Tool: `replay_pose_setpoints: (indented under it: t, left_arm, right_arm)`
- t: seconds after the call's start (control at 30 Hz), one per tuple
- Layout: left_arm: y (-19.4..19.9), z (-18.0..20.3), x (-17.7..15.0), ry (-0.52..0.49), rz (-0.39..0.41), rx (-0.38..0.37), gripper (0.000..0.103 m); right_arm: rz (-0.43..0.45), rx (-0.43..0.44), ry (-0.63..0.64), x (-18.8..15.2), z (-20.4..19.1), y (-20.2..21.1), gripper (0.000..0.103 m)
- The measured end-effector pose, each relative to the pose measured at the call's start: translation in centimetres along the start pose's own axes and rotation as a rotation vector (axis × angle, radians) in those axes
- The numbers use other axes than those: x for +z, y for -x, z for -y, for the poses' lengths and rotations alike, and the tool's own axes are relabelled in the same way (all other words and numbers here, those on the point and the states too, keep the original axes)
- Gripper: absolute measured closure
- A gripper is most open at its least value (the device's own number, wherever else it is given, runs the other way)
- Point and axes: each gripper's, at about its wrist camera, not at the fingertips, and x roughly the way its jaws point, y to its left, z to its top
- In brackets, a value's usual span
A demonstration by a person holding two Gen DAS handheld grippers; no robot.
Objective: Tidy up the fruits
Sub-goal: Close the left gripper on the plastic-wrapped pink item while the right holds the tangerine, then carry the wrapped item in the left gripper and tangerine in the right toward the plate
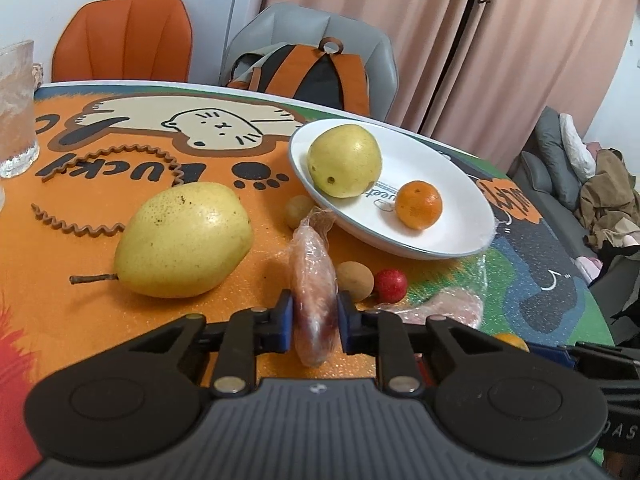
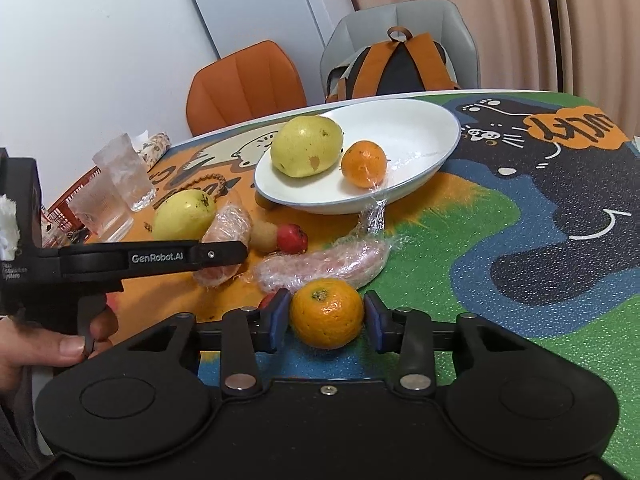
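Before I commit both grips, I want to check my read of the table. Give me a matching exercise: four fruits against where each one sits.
Things:
1. wrapped fruit
2. near tangerine
3. stemmed pear
4. red fruit

Places:
A. between the right gripper's jaws
B. beside a brown fruit
C. clamped in the left gripper's jaws
D. left of the plate, nothing holding it

Pairs: 1-C, 2-A, 3-D, 4-B

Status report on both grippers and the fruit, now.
Left hand-held gripper shut on wrapped fruit. Right hand-held gripper brackets orange, not clamped. Plate path clear.
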Motion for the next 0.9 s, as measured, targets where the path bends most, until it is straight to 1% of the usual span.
replay_pose_setpoints:
  t: [0.4, 0.9]
  left_arm:
    - [2.5, -0.1, 0.3, -0.002, 0.048, -0.016, 0.083]
    - [5.0, -0.1, 1.5, -0.014, 0.102, -0.024, 0.083]
  right_arm:
    - [0.036, -0.001, -0.001, 0.1, -0.5, 1.2, 0.066]
    - [0.083, 0.002, 0.017, 1.3, -1.4, 2.4, 0.066]
